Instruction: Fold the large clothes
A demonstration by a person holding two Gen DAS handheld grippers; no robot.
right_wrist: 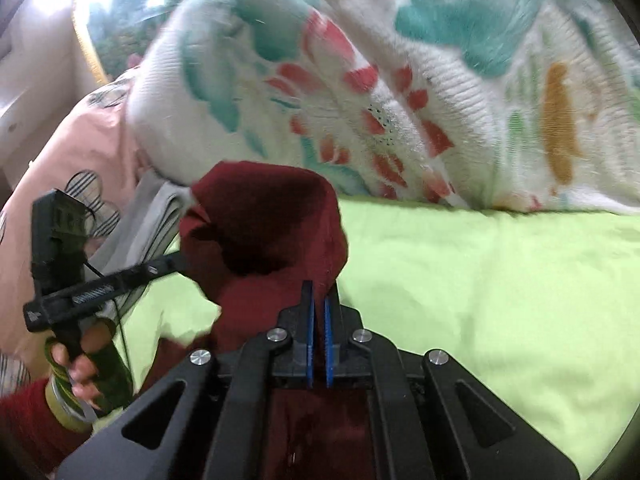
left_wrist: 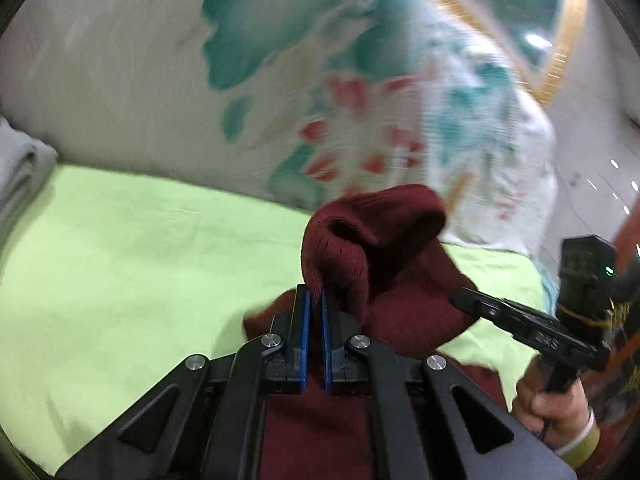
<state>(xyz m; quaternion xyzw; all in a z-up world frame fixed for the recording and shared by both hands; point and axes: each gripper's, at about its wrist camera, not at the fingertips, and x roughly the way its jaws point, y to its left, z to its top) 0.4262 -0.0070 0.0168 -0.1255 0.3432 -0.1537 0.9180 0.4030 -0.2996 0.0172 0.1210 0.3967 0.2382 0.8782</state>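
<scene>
A maroon knitted garment (left_wrist: 384, 264) hangs bunched above the lime-green sheet (left_wrist: 140, 248). My left gripper (left_wrist: 315, 294) is shut on a fold of it, its blue pads (left_wrist: 306, 320) nearly touching with cloth pinched between them. In the right wrist view the same maroon garment (right_wrist: 264, 216) rises in front of my right gripper (right_wrist: 319, 300), which is shut on another fold. Each view shows the other gripper from the side, reaching into the cloth: the right gripper (left_wrist: 460, 300) at the right, the left gripper (right_wrist: 180, 264) at the left. The cloth hides those tips.
A thick white blanket (left_wrist: 360, 100) with teal and red flowers is heaped along the far side of the bed. Folded grey clothes (left_wrist: 20, 176) lie at the left edge. A pink patterned cloth (right_wrist: 72, 152) lies at the left beside the folded grey clothes (right_wrist: 160, 208). A hand (left_wrist: 552, 404) grips the right tool.
</scene>
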